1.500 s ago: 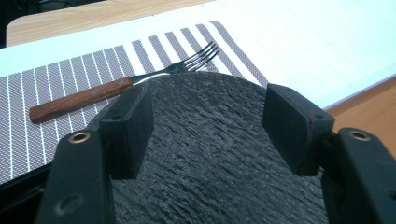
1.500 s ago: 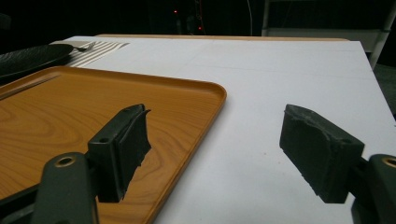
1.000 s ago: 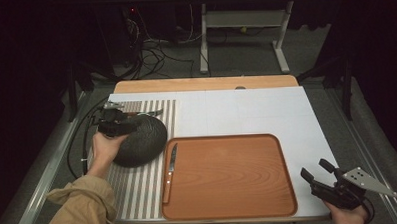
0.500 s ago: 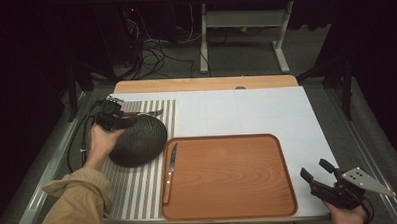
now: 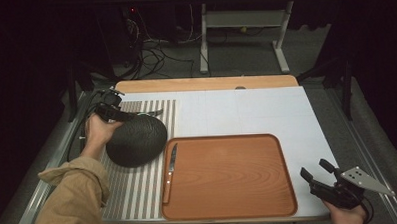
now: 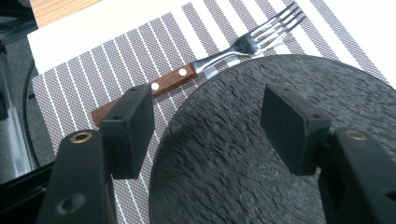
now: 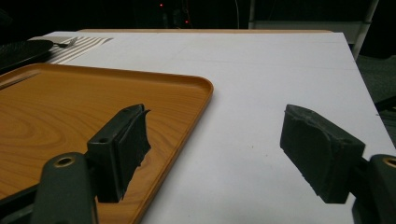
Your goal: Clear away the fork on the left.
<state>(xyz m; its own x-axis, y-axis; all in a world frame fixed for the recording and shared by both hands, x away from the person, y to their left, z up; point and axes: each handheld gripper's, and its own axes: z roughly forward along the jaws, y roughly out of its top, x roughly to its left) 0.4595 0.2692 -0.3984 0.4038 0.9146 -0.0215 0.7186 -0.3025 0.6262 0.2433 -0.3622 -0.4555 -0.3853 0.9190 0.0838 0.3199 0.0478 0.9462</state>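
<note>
Left gripper view: fork [image 6: 224, 53] beside plate [image 6: 261, 154]

Tan sleeve [image 5: 72, 196]; black tools with brass-ringed screw holes.

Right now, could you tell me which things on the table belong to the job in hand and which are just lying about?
In the job:
- left gripper, jaws open over the plate's far edge
- dark plate on the striped placemat
- fork beside the plate, just beyond the jaws

Lying about:
- wooden tray
- knife at the tray's left edge
- right gripper, open, idle near the table's corner
</note>
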